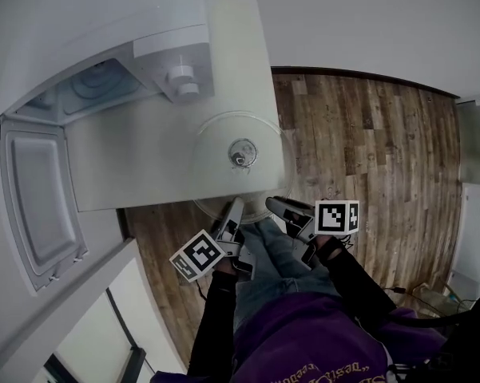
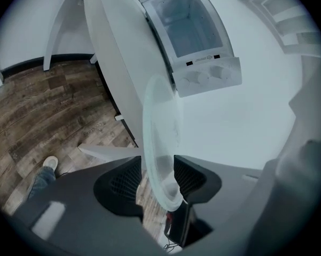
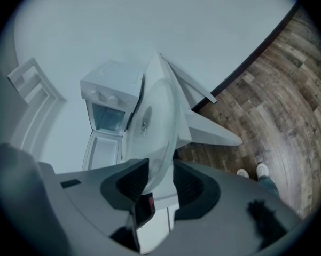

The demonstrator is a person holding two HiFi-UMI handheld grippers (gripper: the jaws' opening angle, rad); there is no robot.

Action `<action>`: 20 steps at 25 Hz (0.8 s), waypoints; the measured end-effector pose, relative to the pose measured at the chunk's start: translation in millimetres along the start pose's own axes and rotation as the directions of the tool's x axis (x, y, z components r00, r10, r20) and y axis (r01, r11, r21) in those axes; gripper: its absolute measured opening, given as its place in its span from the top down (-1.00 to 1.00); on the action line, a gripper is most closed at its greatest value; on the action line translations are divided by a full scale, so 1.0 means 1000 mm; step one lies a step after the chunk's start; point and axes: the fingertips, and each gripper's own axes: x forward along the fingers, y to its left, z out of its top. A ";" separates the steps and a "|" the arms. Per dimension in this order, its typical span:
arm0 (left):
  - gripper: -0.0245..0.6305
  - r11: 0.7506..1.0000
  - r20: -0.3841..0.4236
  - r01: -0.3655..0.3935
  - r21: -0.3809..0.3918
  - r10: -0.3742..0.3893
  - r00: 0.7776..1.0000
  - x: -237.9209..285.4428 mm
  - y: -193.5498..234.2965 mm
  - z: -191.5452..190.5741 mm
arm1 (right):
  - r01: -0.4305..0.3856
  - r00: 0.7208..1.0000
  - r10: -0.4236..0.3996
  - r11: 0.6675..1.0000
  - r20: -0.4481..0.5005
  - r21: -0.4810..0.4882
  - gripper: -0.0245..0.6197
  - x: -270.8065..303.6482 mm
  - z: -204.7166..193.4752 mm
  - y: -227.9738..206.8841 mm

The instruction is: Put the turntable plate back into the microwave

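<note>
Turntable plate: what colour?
The turntable plate is clear, colourless glass. It shows best in the head view, where the white counter shows through it.

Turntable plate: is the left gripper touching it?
Touching. In the left gripper view, the left gripper clamps the turntable plate by its rim, pads on the glass.

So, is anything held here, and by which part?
The plate, by its near rim: the left gripper and right gripper each clamp that edge.
</note>
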 end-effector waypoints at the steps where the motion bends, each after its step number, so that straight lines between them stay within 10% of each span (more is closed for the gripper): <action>1: 0.35 1.000 -0.001 0.008 0.000 -0.008 1.000 0.001 -0.001 0.000 | 0.000 1.000 0.000 1.000 0.002 0.005 0.49 0.001 0.000 -0.001; 20: 0.70 0.994 0.053 0.105 0.012 -0.106 0.993 -0.001 -0.025 -0.003 | -0.050 0.999 0.050 0.998 0.004 -0.035 0.64 -0.010 0.002 0.011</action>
